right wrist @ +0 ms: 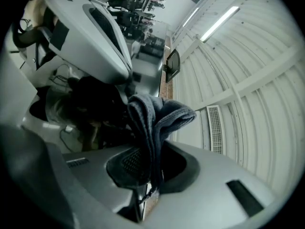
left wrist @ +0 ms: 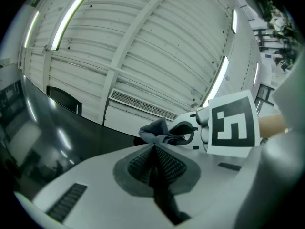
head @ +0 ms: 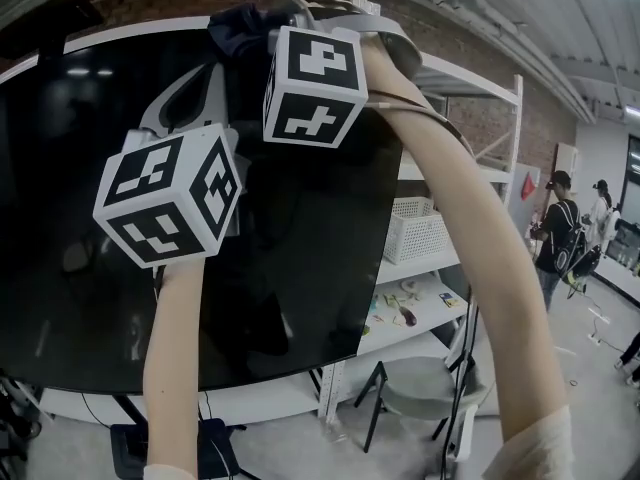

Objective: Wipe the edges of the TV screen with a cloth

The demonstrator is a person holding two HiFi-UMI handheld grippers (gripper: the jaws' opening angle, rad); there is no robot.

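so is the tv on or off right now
Off, it seems: the TV screen is plain black with no picture, showing only faint reflections.

Head view faces the TV screen (head: 80, 218); both gripper views face the ceiling (left wrist: 143, 42), sharing the cloth (left wrist: 155, 130).

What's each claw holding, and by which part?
Right claw pinches the dark cloth by a bunched fold, the rest poking past its tips. Left claw is shut, empty.
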